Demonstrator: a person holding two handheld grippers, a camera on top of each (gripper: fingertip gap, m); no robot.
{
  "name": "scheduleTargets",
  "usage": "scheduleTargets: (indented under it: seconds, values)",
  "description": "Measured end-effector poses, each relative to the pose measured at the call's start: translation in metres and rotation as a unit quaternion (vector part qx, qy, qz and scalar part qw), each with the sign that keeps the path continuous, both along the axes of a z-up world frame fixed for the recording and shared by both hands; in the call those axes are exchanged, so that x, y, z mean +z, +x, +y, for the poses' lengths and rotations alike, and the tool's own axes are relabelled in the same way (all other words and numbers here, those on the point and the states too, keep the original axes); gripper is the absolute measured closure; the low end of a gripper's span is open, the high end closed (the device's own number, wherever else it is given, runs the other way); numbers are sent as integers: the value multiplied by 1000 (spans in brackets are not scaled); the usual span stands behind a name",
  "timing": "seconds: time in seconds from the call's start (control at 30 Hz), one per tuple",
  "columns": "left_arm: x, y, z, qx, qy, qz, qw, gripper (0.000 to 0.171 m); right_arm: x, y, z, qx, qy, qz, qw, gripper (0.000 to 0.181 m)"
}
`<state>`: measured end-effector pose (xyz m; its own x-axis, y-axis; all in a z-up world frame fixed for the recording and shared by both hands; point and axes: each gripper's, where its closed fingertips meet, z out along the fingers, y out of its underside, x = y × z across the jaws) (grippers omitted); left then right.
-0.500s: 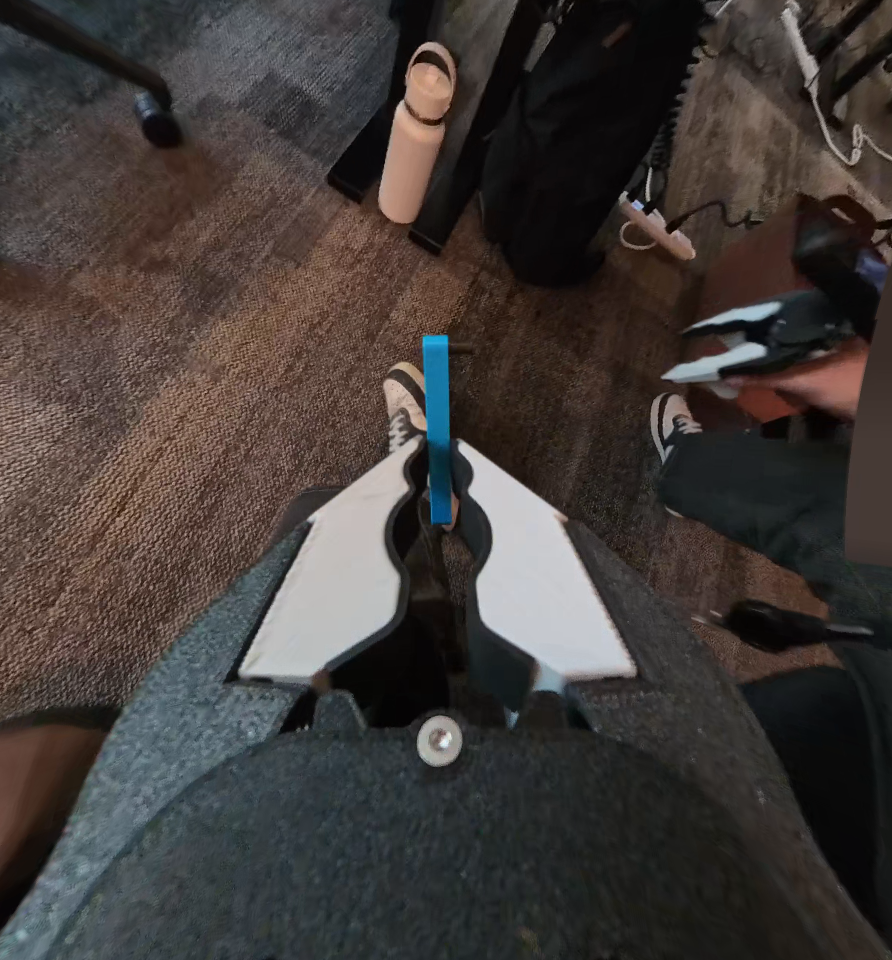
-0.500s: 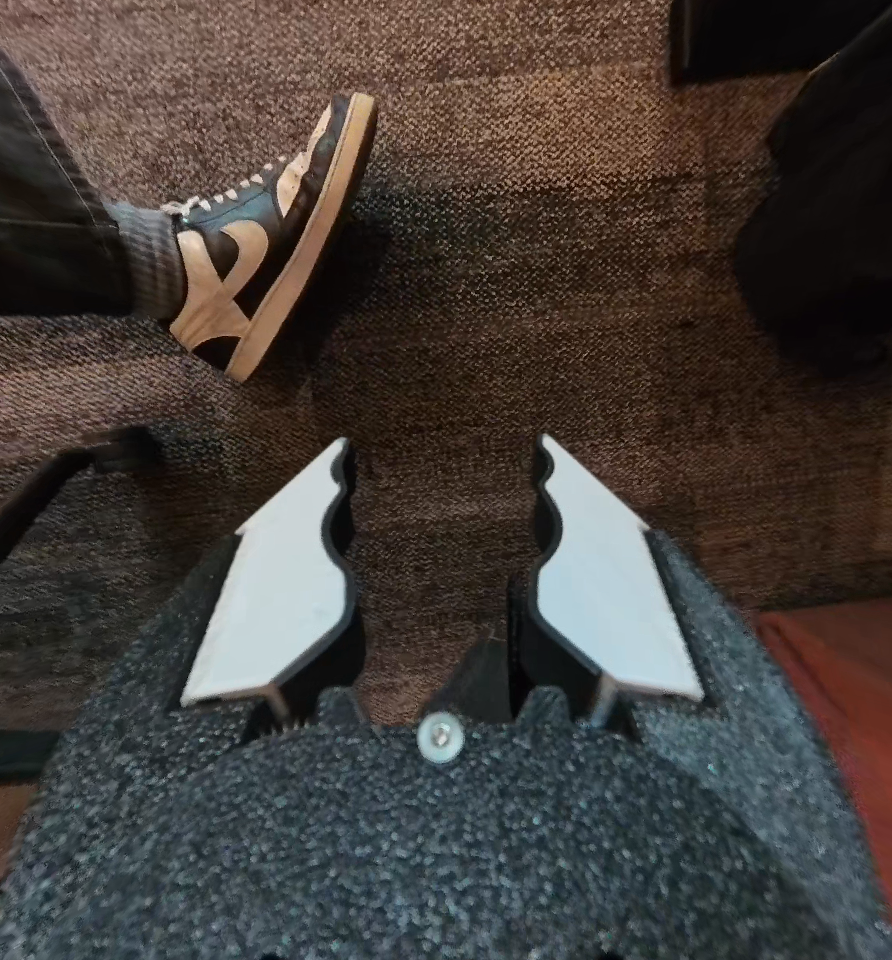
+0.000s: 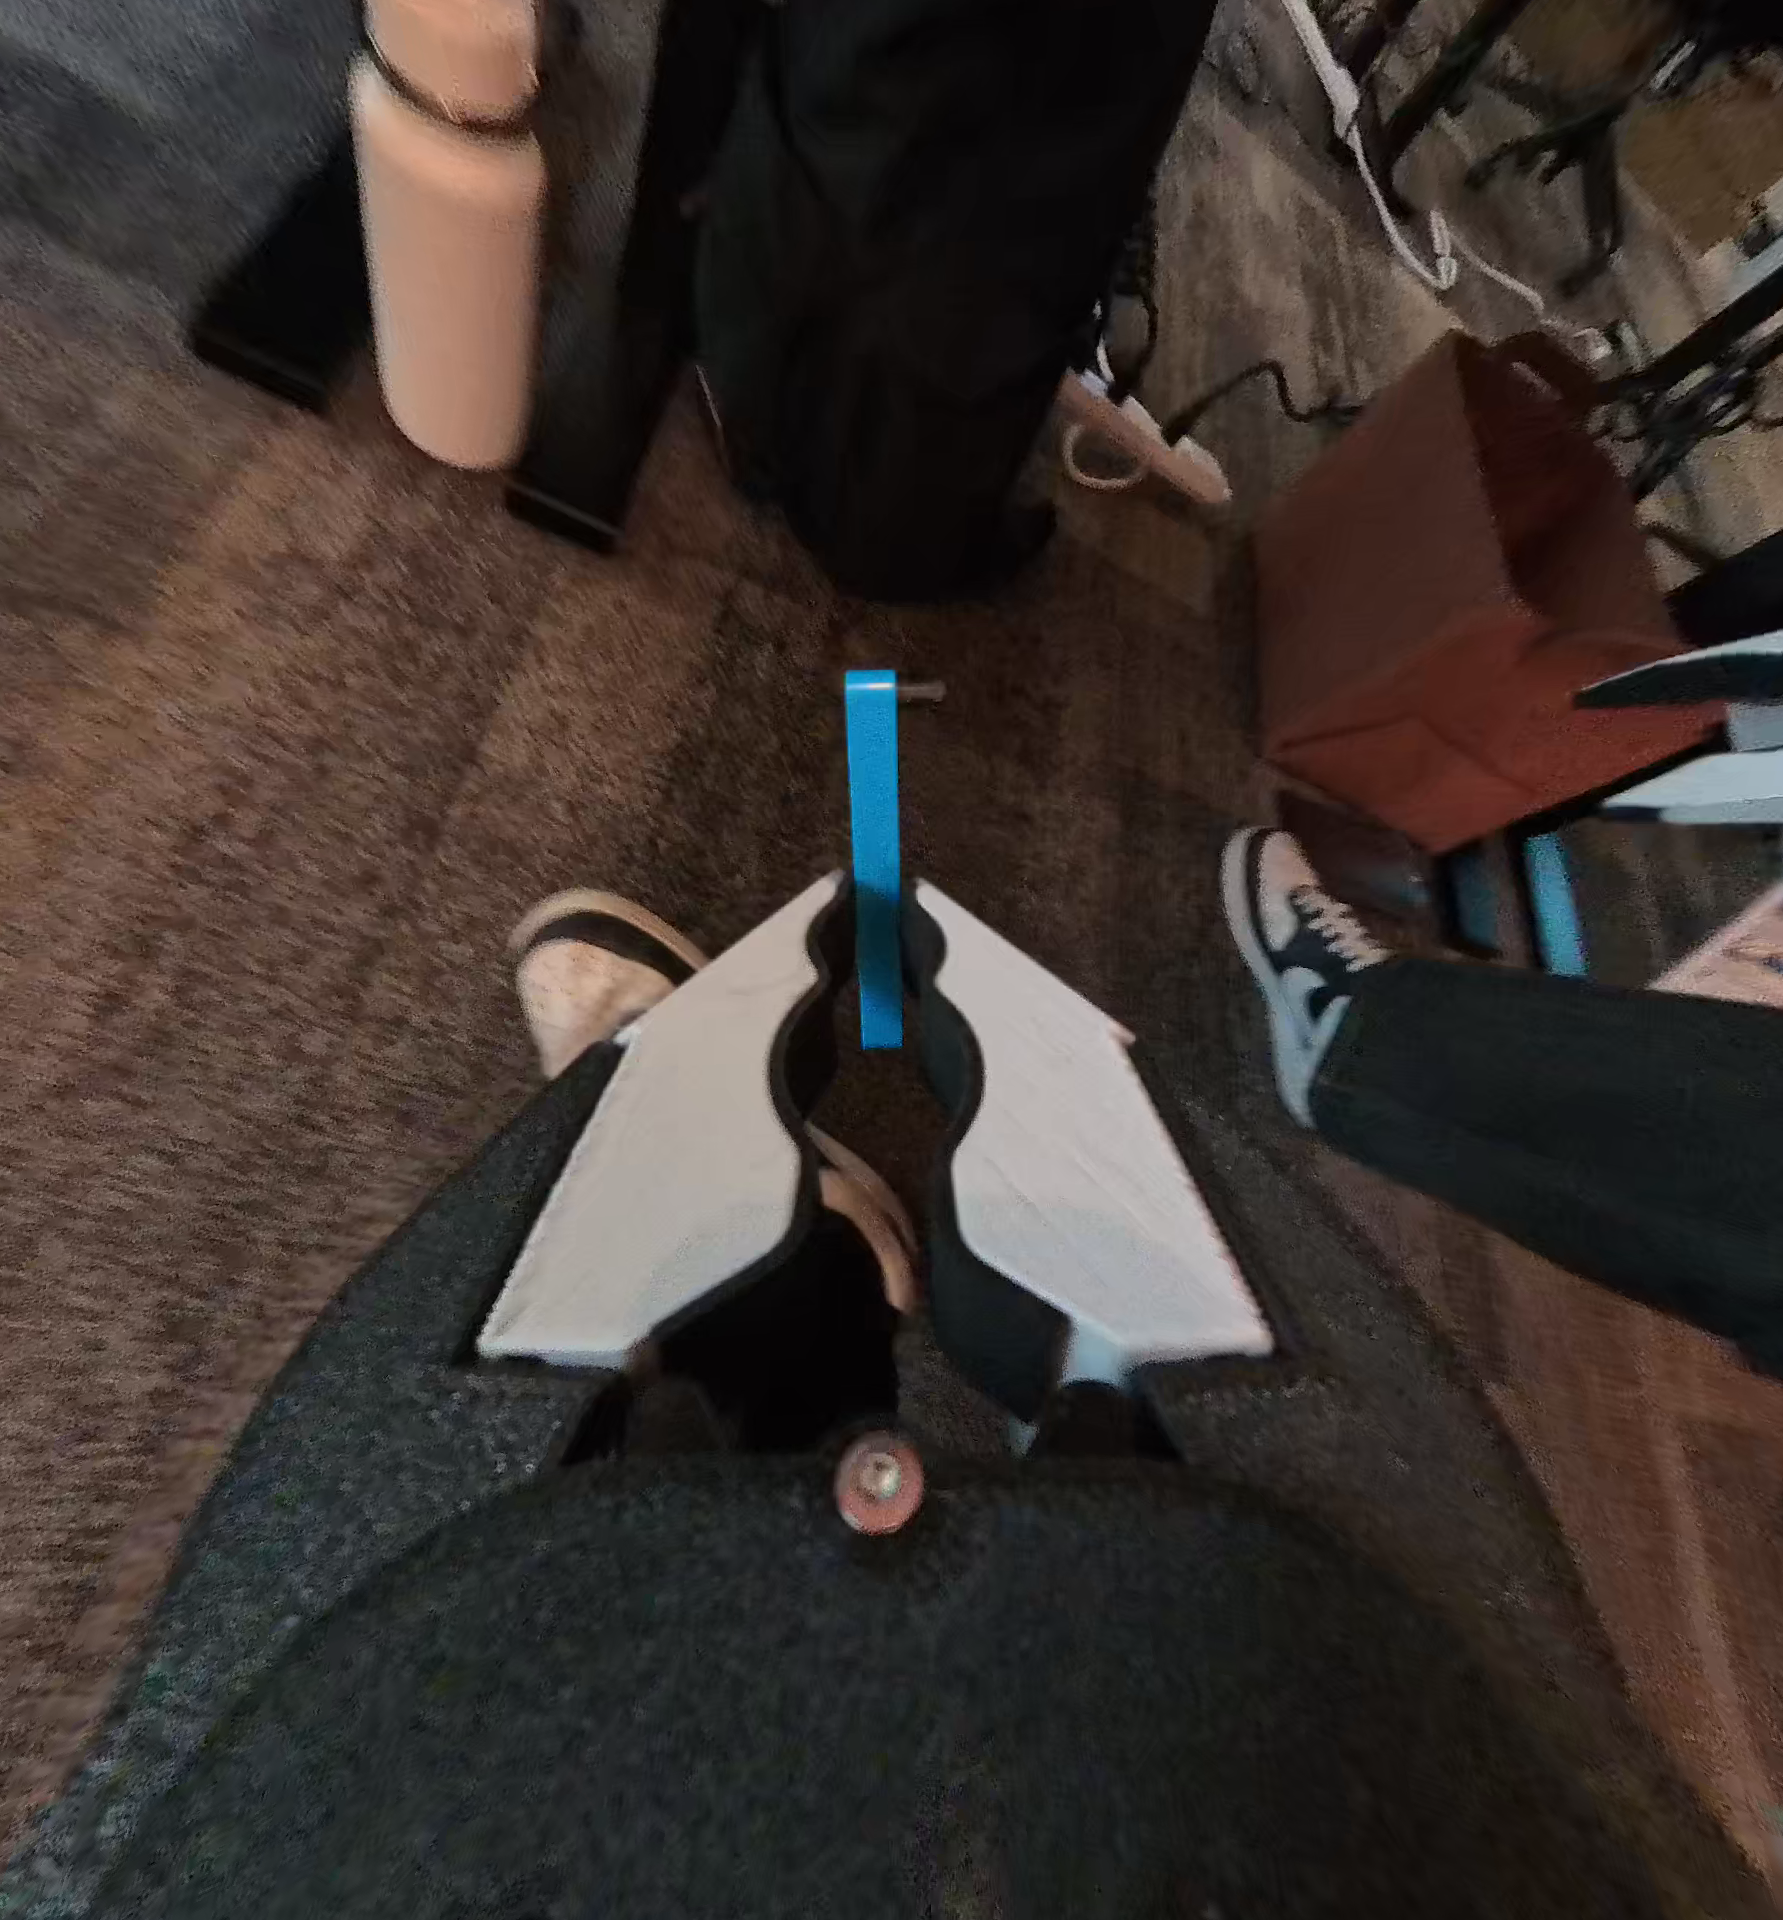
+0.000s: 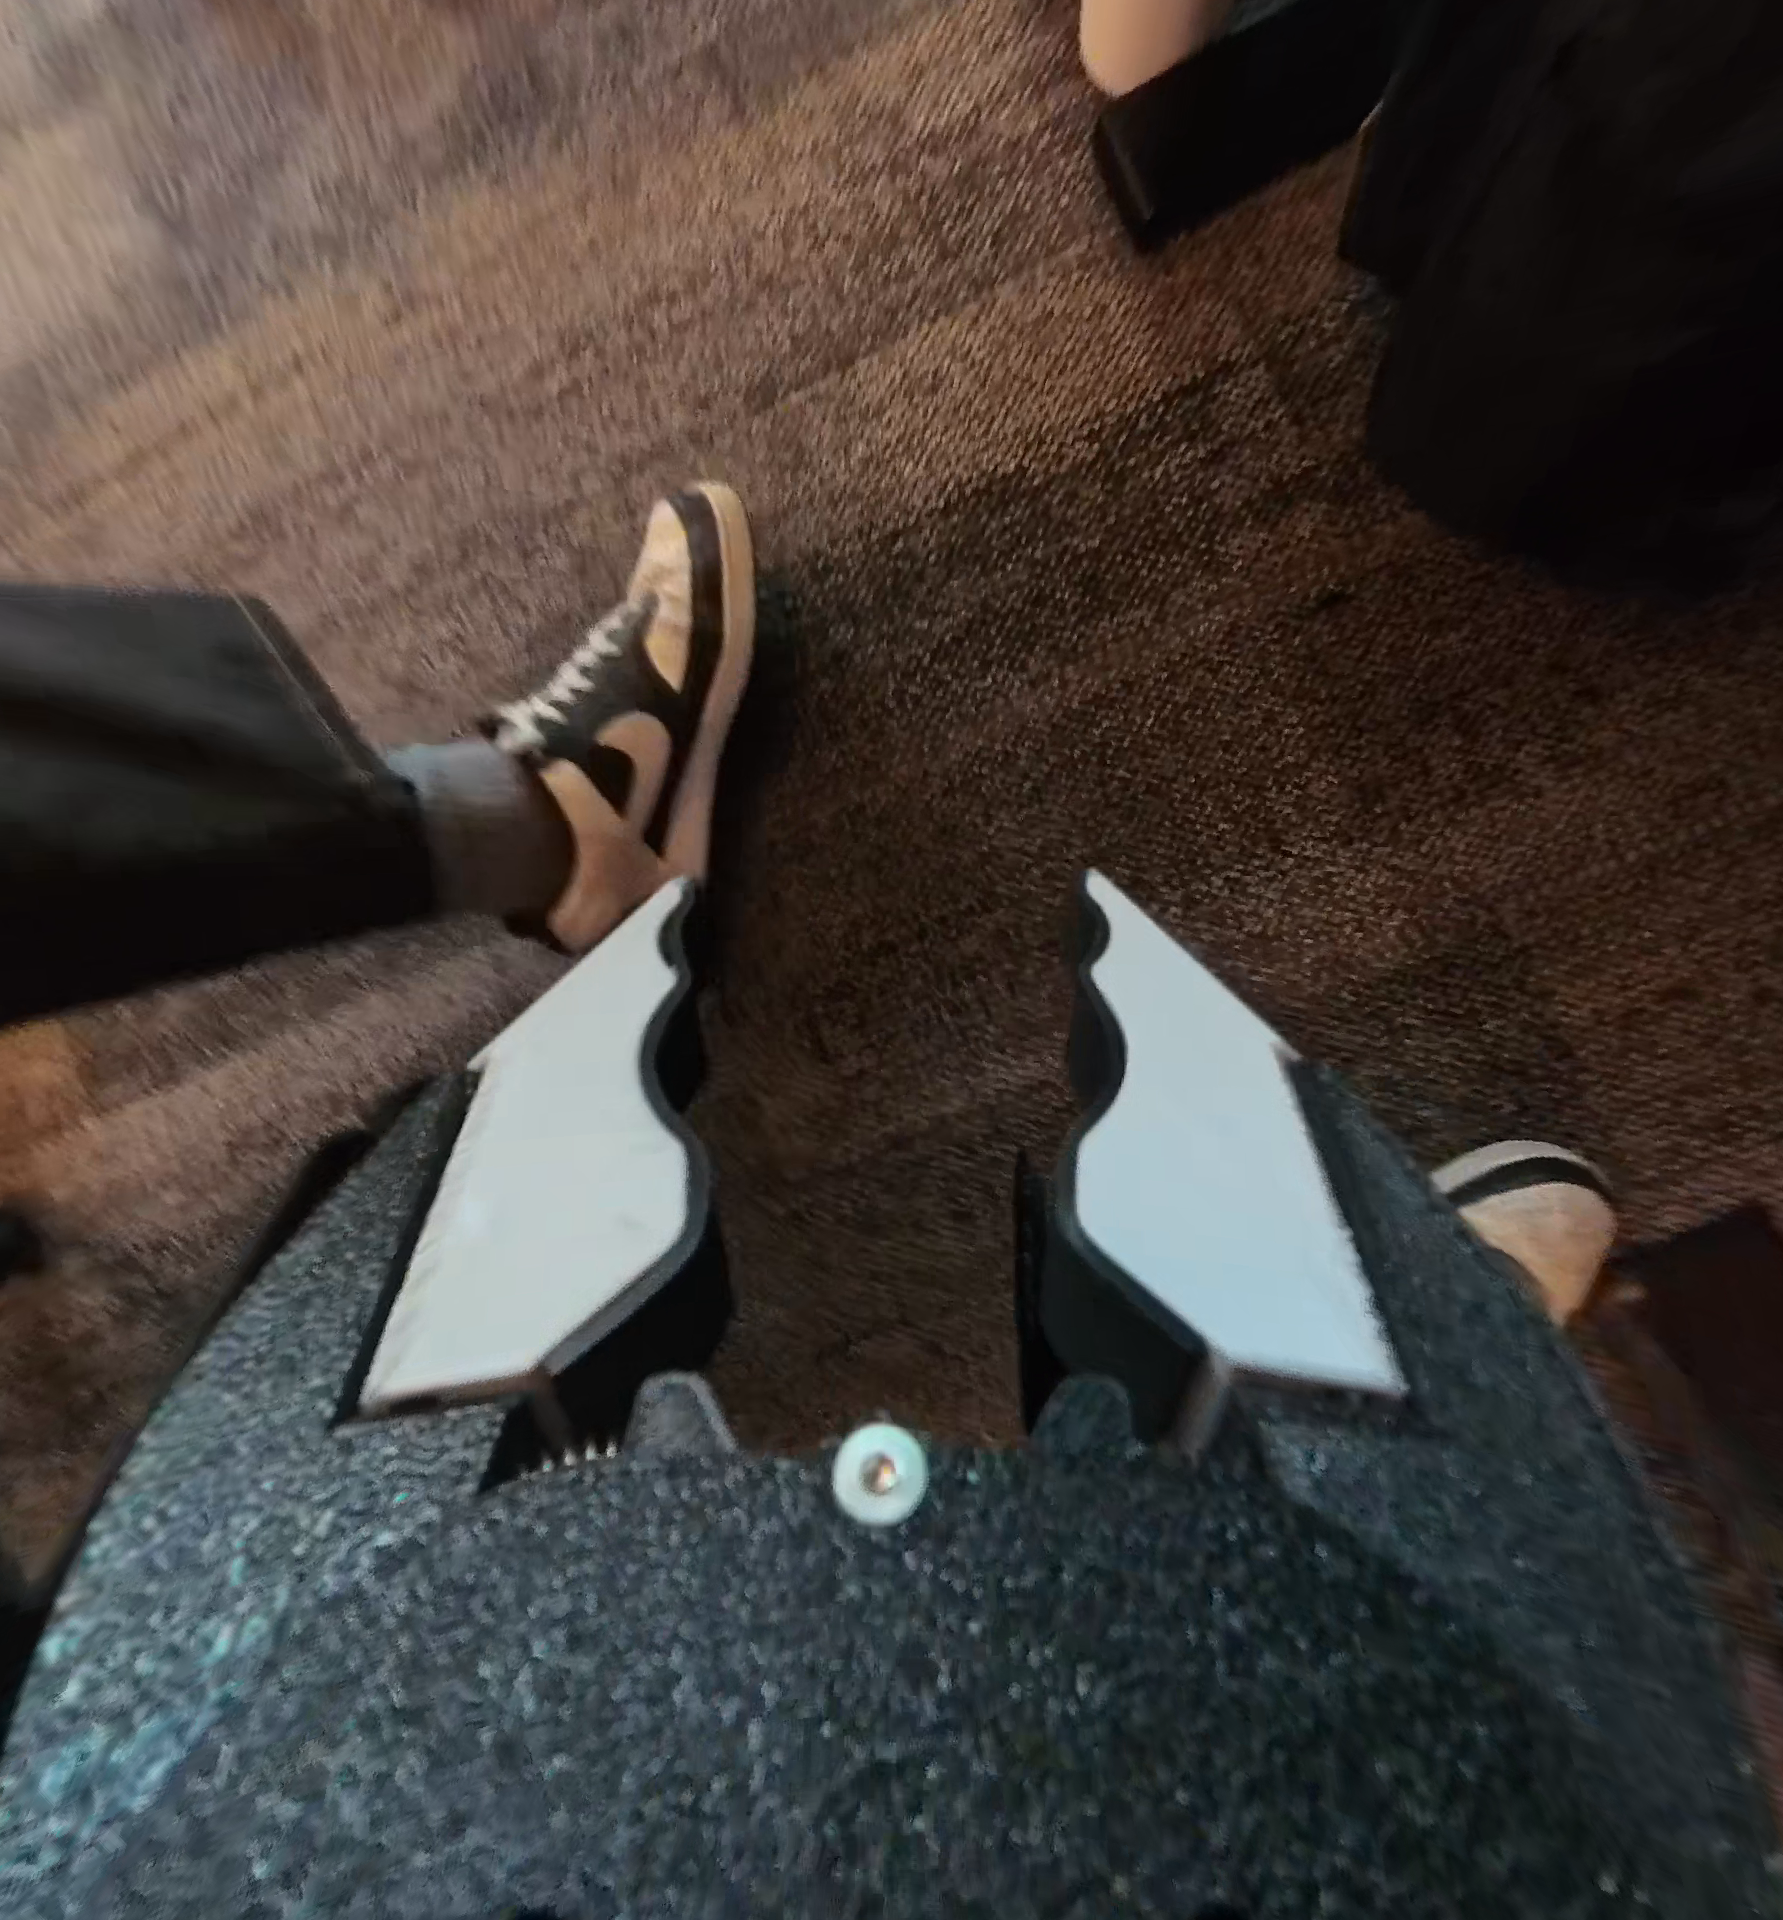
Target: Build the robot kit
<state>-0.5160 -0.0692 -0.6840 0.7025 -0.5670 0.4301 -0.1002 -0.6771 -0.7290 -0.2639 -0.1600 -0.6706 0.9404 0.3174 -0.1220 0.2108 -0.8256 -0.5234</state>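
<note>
Both views look shifted from half a second ago: the left one sits nearer the bottle and bag, and in the right one the shoe lies at centre, not upper left; blur shows in both.

Left tongs are pressed almost together, pinching the near end of a blue strip between their tips; the strip is off the floor, edge-on to the camera, its long axis running straight on from the fingers and pointing forward, away from the hand; a small dark pin sticks out sideways to the right at its far end. Under the left finger lies a shoe on the carpet; a second shoe and a dark trouser leg lie to the right. Farther off stand a brown paper bag, a black bag, a pale bottle and a white power strip; the other tongs show at the right edge.

Right tongs are spread wide and hold nothing; only carpet shows between the fingers; the left fingertip appears just beside the heel of a shoe, well above it.
</note>
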Motion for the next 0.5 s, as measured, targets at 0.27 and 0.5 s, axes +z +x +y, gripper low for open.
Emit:
scheduleTargets:
  seconds: [0.27, 0.5]
  values:
    - [29, 66, 1, -16, -38, -51, 998, 165, 1, 18, -10, -23, 20, 9, 999, 134]
    - [77, 113, -3, -40, -34, -95, 994, 165, -119, 57, 95, -140, 138, -17, 980, 156]
